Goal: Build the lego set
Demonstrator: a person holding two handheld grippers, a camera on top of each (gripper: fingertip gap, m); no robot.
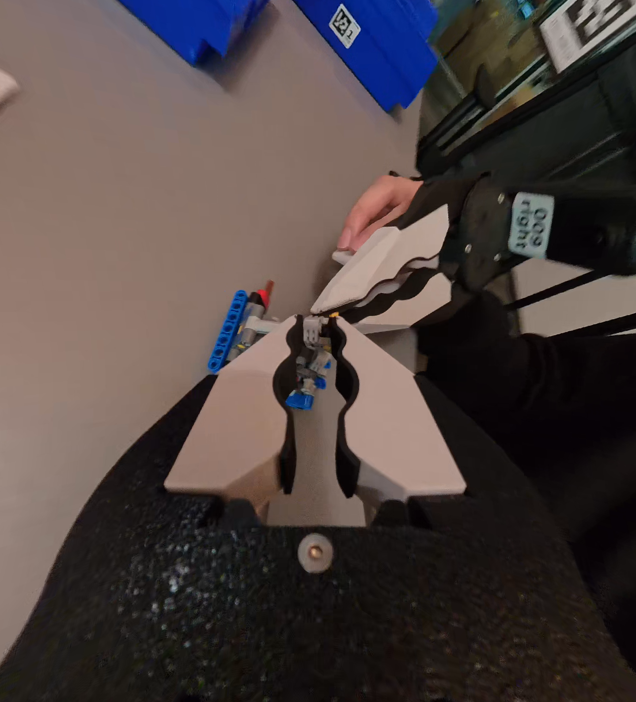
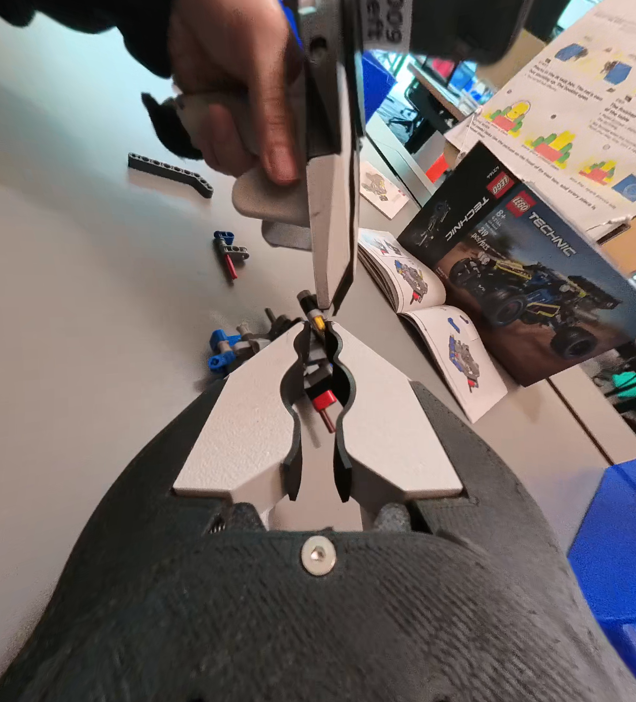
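THINGS: The left claw (image 1: pixel 312 319) and the right claw (image 2: pixel 318 324) meet tip to tip on 1 small brick build (image 1: pixel 309 364). It is made of grey, blue, black and red bits.
LEFT CLAW: Its 2 fingers are closed on a grey bit at the far end of the brick build. The blue bits sit in the hollow between the fingers, closer to the camera.
RIGHT CLAW: Its 2 fingers are pinched almost together. A small yellow pin (image 2: pixel 318 323) on the brick build is right at the tips. A red block (image 2: pixel 324 397) with a dark red stick sits in the hollow behind them.
WHERE IT IS: The brick build is low over the grey bench (image 1: pixel 119 228), between the 2 claws. I cannot tell if it rests on the bench.
WHICH WAY IT POINTS: In each view the long side runs along that claw's fingers. A blue bar with holes (image 1: pixel 227 330) sticks out to the left side.
NEARBY: A black bent bar (image 2: pixel 170 174) and a little blue, grey and red piece (image 2: pixel 229 250) lie well apart on the bench. An open booklet (image 2: pixel 423 304) and a toy box (image 2: pixel 536 288) are to the right. Blue bins (image 1: pixel 366 49) stand at the far edge.
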